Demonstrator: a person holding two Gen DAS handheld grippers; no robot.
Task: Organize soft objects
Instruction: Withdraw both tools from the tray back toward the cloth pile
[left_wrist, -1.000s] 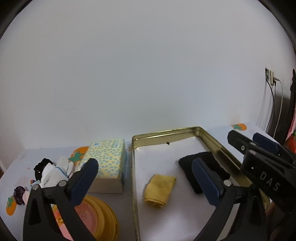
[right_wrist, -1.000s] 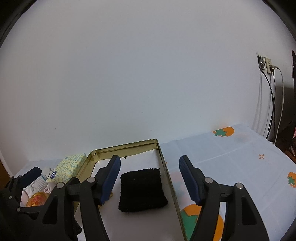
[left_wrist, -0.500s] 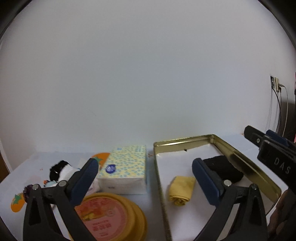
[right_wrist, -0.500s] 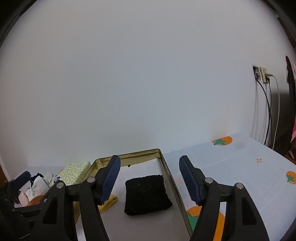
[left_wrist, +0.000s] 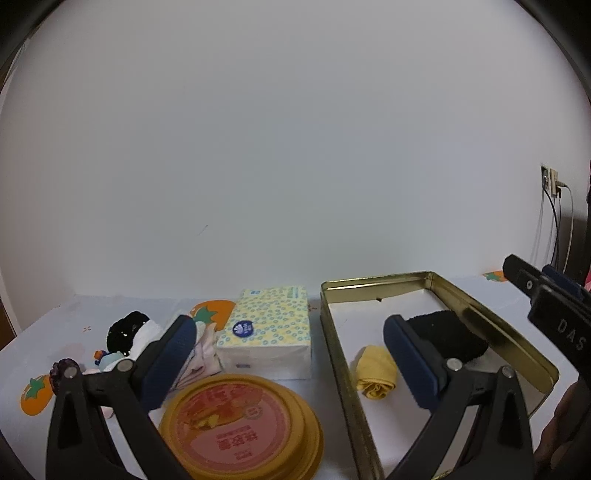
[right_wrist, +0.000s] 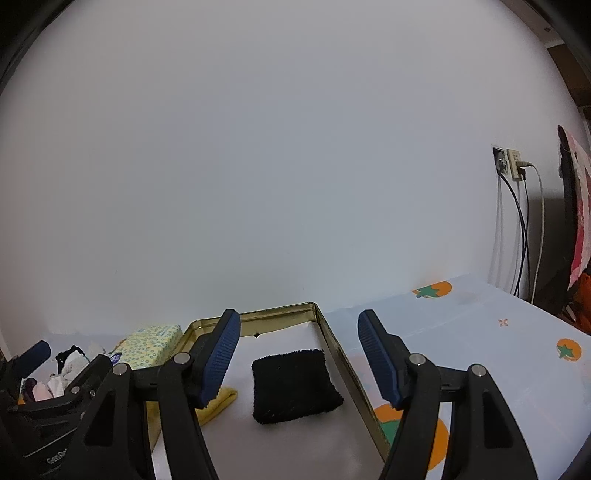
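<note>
Left gripper (left_wrist: 288, 354) shifted, socks (left_wrist: 147, 339) leftward.

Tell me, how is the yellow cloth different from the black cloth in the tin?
The yellow cloth is yellow, smaller and rolled up; the black cloth is black, bigger and lies flat as a square pad. The yellow one lies left of the black one. Both are soft and rest inside the gold tin, untouched.

Desk (left_wrist: 92, 314) in fruit-print cloth is carrying: gold tin (left_wrist: 491, 332) ahead of the right gripper (right_wrist: 299, 356); tissue pack (left_wrist: 269, 332), round tin (left_wrist: 240, 424) and soft-item pile (left_wrist: 129, 332) lying before the left gripper (left_wrist: 288, 360).
</note>
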